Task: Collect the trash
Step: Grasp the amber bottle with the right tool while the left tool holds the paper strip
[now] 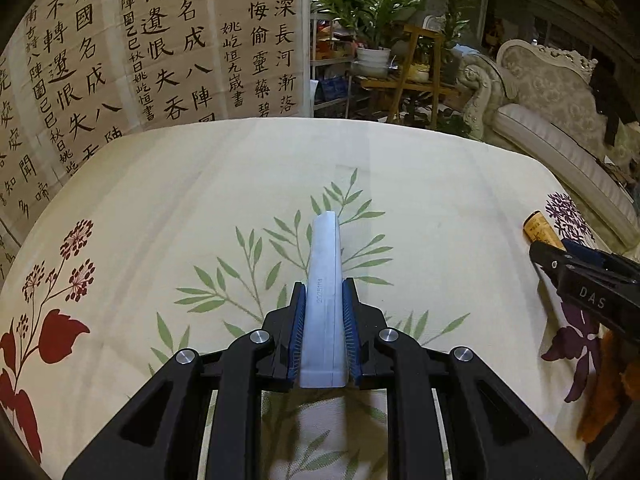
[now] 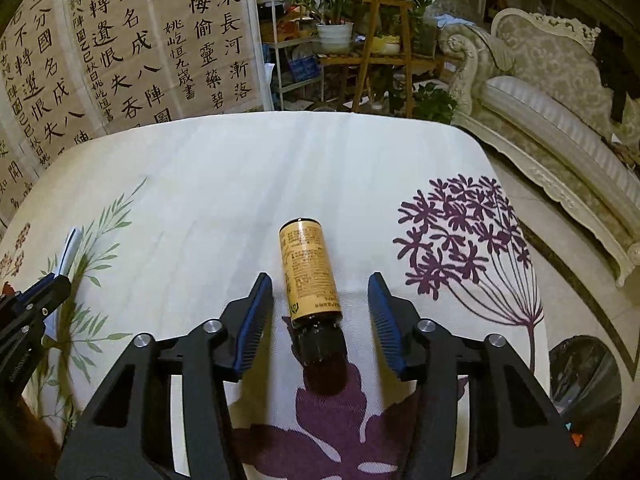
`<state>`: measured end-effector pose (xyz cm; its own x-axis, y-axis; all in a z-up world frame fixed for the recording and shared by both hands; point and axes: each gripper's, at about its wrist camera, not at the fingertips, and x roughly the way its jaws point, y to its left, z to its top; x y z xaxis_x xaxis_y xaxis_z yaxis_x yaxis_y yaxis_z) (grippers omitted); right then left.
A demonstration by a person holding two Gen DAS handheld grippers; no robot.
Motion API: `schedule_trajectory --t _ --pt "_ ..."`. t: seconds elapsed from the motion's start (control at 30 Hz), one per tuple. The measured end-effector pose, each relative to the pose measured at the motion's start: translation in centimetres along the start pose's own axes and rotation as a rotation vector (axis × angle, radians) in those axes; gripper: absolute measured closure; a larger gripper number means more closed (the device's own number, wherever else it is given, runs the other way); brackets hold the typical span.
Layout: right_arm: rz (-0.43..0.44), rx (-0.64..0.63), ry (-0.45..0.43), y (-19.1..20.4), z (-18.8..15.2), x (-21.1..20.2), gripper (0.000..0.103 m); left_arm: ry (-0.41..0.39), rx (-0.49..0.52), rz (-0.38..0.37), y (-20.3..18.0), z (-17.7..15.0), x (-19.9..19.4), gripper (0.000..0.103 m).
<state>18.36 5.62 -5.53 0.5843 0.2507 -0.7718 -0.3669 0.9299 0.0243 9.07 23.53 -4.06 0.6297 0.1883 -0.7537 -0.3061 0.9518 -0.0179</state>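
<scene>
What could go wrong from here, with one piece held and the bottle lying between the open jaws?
1. The bottle lies on its side on the tablecloth between the right gripper's open jaws; being round, it may roll or squirt out as they close.
2. The left gripper pinches the white box only near its rear end; the long front part could tilt or slip.
3. The two grippers sit close and may bump.

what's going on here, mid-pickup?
A person with two handheld grippers is clearing trash off a table with a floral tablecloth. The left gripper is shut on a flat white strip-like wrapper. The right gripper is open, its fingers on either side of a small brown bottle with a yellow label lying on the cloth, not yet gripped. A dark bin sits past the table's right edge.
</scene>
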Motion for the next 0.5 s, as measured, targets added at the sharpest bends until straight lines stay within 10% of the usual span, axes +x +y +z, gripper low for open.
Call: schedule_trajectory --t 0.17,0.5 --pt "-0.016 -0.004 -0.005 0.1 0.1 0.1 0.079 0.005 -0.010 -0.009 0.1 0.0 0.1 0.083" --pt "-0.013 0.011 -0.014 -0.4 -1.1 -1.1 0.080 -0.002 -0.012 -0.010 0.1 0.0 -0.1 0.083"
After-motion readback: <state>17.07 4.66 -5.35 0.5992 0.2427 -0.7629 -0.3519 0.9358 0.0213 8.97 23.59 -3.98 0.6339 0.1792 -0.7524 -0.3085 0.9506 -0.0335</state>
